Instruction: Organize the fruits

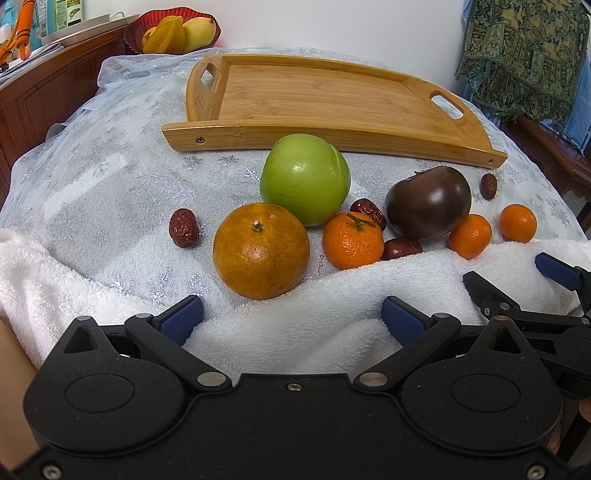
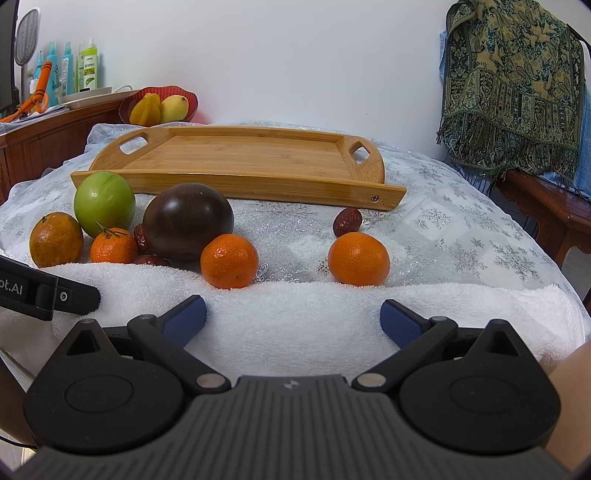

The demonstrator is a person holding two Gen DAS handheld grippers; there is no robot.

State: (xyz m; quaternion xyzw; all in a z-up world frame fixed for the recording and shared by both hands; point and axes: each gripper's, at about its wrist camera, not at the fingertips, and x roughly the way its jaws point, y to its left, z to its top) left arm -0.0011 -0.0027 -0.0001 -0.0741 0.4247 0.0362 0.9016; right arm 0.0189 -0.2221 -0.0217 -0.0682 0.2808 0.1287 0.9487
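Note:
An empty bamboo tray [image 1: 317, 94] [image 2: 240, 155] lies at the back of the table. In front of it sit a green fruit [image 1: 304, 179] [image 2: 104, 204], a dark purple fruit [image 1: 428, 202] [image 2: 187, 221], a large orange [image 1: 260, 251] [image 2: 56, 240], small tangerines [image 1: 352, 240] [image 2: 229, 261] [image 2: 359, 259] and several red dates [image 1: 183, 228] [image 2: 347, 221]. My left gripper [image 1: 293, 317] is open above the white towel [image 1: 295, 328], just short of the large orange. My right gripper [image 2: 293, 317] is open too, over the towel [image 2: 295, 310], between two tangerines. Neither holds anything.
A red bowl [image 1: 173, 29] [image 2: 159, 105] with yellow fruit stands behind the tray on a wooden sideboard [image 1: 44, 85] with bottles [image 2: 70, 68]. A patterned cloth [image 2: 513, 85] hangs over furniture at the right. A lacy tablecloth [image 2: 461, 229] covers the table.

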